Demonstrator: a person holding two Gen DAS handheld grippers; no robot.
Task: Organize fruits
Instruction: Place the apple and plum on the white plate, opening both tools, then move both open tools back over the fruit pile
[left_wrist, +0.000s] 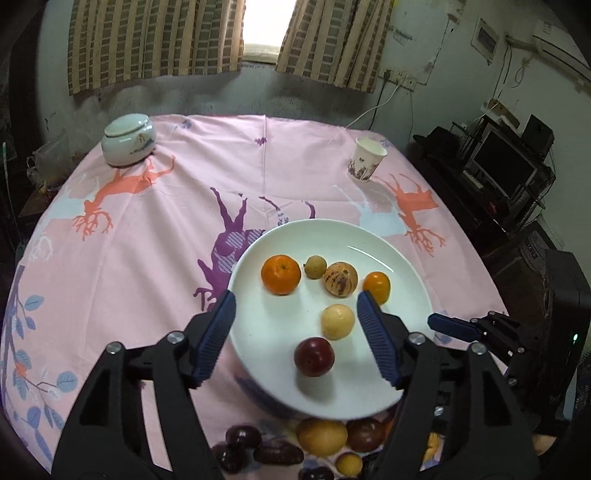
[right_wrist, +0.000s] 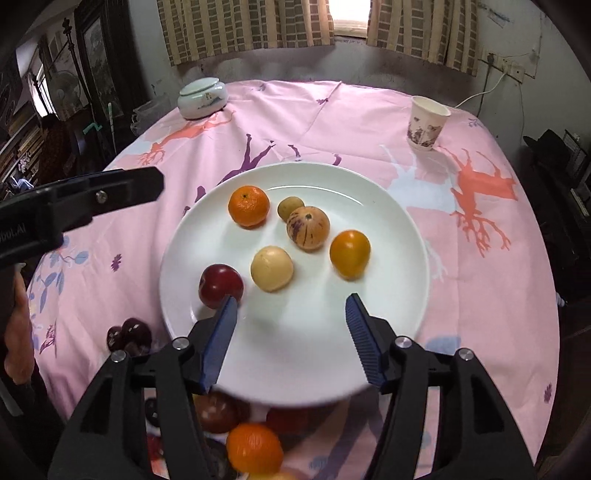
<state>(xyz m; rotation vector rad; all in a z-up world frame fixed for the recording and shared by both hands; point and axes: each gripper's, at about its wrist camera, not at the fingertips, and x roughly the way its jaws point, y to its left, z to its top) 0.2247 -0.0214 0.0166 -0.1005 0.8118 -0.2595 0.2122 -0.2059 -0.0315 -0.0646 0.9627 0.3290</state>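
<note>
Here, plate (right_wrist: 388, 302) flat, fruits round

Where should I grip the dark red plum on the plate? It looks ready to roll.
Take the plum across its widest middle, coming down from above. It is round and smooth, sits near the plate's near-left rim, and has free space on both sides.

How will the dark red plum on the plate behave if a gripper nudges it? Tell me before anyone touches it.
The dark red plum looks round and glossy, so it will probably roll rather than slide. It lies near the rim of the smooth white plate, so an outward push might send it off onto the cloth. The pale yellow fruit sits close beside it and may get bumped.
</note>
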